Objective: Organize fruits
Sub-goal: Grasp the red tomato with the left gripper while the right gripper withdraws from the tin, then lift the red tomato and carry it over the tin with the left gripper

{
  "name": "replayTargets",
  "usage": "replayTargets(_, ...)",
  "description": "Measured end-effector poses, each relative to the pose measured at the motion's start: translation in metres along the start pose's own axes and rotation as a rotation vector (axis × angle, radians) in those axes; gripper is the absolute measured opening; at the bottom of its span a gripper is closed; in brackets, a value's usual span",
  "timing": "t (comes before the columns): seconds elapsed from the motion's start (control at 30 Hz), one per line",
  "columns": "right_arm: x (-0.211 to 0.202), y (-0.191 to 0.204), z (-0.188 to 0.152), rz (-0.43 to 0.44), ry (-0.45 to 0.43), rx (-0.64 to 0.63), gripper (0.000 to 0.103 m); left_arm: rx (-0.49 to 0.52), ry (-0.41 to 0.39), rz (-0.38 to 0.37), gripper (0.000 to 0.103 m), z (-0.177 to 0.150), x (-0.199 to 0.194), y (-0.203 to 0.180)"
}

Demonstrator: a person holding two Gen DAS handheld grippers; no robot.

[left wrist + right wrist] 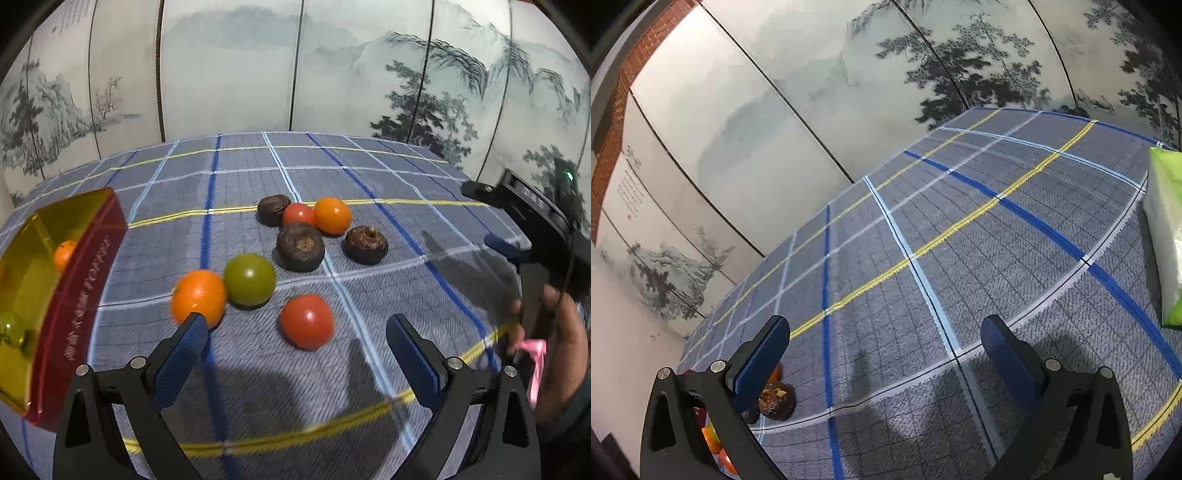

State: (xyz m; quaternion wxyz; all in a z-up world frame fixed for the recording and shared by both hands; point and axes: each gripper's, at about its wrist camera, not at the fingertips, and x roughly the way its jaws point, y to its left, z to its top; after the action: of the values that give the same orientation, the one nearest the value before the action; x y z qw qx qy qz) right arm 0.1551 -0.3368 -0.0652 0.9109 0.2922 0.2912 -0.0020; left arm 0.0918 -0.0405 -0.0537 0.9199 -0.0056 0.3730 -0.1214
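In the left wrist view several small fruits lie loose on the checked tablecloth [258, 369]: a red tomato [306, 326], a green one [250, 279], an orange one [198, 297], a second red one [298, 214], a second orange one [332, 215] and three dark brown fruits [300, 246]. My left gripper [295, 332] is open just before the near red tomato, its left fingertip by the orange one. A yellow box with a red wall [70, 295] at left holds an orange and a green fruit. My right gripper [884, 345] is open and empty; one dark fruit [777, 400] shows behind its left finger.
The other hand-held gripper [535, 236] and the hand on it stand at the right edge in the left wrist view. A green and white packet [1163, 236] lies at the table's right side. A painted folding screen [295, 66] stands behind the table.
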Motion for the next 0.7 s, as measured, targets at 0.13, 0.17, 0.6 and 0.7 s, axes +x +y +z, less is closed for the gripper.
replayTargets(0.13,0.000,-0.010,0.001,0.004,-0.005,0.044,0.103,0.018,0.020,-0.011,0.084,0.003,0.010,-0.010)
replayTargets(0.17,-0.001,-0.009,0.001,0.006,-0.006,0.042,0.103,0.025,0.049,-0.004,0.071,0.004,0.016,-0.012)
replayTargets(0.6,-0.001,-0.006,-0.001,0.031,-0.011,0.032,0.103,0.029,0.118,-0.041,0.032,0.002,0.032,-0.020)
replayTargets(0.7,-0.002,-0.007,-0.001,0.032,-0.011,0.032,0.103,0.031,0.114,-0.054,0.031,0.003,0.029,-0.021)
